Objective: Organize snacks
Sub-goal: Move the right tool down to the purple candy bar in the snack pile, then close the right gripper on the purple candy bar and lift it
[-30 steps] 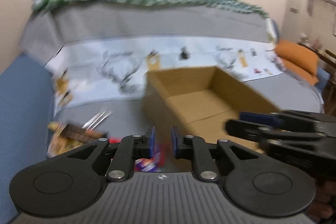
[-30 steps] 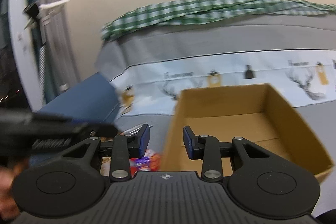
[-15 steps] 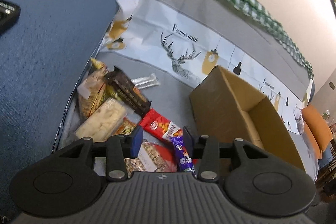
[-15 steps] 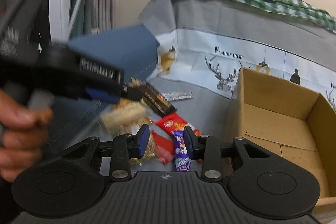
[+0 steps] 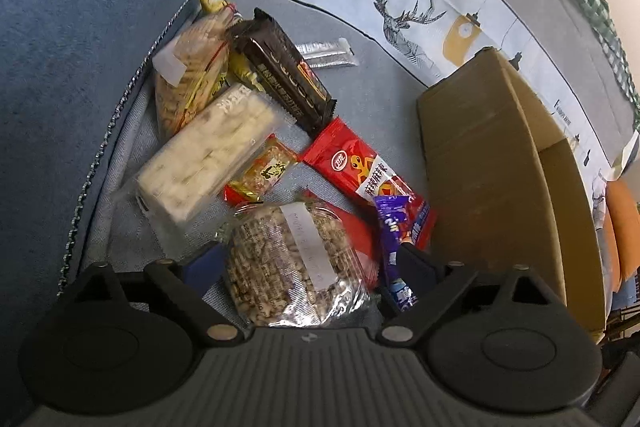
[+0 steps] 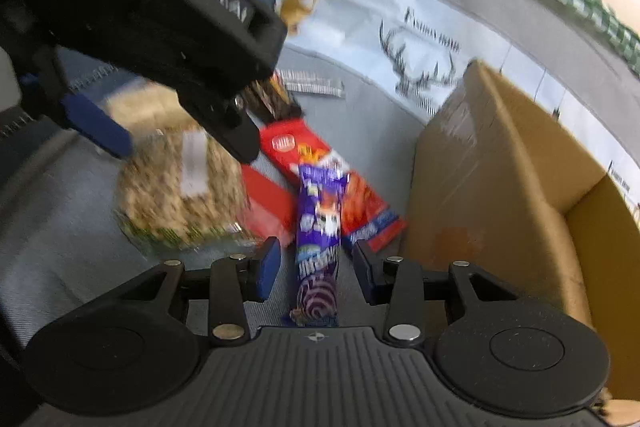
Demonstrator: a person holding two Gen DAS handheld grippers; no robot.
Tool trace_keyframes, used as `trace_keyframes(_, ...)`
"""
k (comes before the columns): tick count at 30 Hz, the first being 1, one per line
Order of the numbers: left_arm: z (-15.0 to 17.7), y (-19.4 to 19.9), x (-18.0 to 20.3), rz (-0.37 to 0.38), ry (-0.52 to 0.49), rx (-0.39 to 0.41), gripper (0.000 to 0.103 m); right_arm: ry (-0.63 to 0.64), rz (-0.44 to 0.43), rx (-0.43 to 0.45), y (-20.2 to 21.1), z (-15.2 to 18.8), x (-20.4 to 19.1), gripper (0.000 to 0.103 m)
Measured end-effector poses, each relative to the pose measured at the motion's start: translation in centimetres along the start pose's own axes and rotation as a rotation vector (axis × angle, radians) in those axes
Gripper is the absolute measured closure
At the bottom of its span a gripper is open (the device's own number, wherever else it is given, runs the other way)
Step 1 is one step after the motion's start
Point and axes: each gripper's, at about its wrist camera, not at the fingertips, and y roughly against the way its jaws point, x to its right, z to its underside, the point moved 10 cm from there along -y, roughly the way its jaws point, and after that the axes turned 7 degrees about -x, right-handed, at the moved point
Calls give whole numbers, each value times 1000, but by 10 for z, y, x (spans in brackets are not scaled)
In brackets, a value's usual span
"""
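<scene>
Snack packs lie in a heap on the grey sofa seat beside an open cardboard box [image 5: 496,163]. My left gripper [image 5: 308,263] is open, its fingers on either side of a clear pack of seeded crackers [image 5: 288,259]. My right gripper [image 6: 314,267] is open, with a purple candy packet [image 6: 320,227] between its fingers. The left gripper [image 6: 172,131] shows above the cracker pack [image 6: 176,187] in the right wrist view. The box [image 6: 500,179] stands right of the purple packet [image 5: 394,227]. A red chip packet [image 5: 360,167] lies under the purple one.
A white nougat bar [image 5: 208,151], a dark chocolate-biscuit pack [image 5: 284,75], a wafer pack [image 5: 188,79], a small yellow packet [image 5: 268,171] and a silver stick [image 5: 328,53] lie further back. A blue armrest [image 5: 80,27] rises on the left. An orange cushion [image 5: 620,227] is far right.
Both grippers have dropped toward the snack heap. The left has opened wide around the cracker pack. The right has come down around the purple packet.
</scene>
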Motion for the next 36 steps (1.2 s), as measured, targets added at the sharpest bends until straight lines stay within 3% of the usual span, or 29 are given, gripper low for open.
trace_keyframes(4, 0, -7, 4, -42, -22, -5, 3, -23, -13, -44, -9, 5, 3, 61)
trace_keyframes(7, 4, -15, 9, -125, -81, -31, 3, -26, -43, -39, -9, 6, 2, 78)
trace_keyframes(9, 6, -17, 10, -194, -120, -23, 4, -29, -63, -30, -8, 6, 1, 78)
trace_keyframes(13, 10, -15, 13, -244, -178, -20, 18, -41, -107, 2, 3, 4, -1, 78)
trace_keyframes(17, 13, 0, 13, -255, -209, 18, 19, -76, -150, 0, 12, 9, 0, 78)
trace_keyframes(20, 16, 17, 11, -265, -217, 32, 19, -117, -228, -4, 24, 13, 0, 78)
trace_keyframes(24, 21, 41, 15, -177, -216, 21, 19, -104, -310, 42, 45, 16, -9, 78)
trace_keyframes(28, 35, 28, 8, -143, -226, -29, 19, -104, -348, 38, 46, 25, -12, 78)
trace_keyframes(31, 28, 28, 6, -138, -200, -15, 19, -118, -392, 25, 43, 24, -13, 78)
trace_keyframes(36, 29, 20, 1, -141, -177, -67, 19, -126, -419, 27, 40, 23, -11, 77)
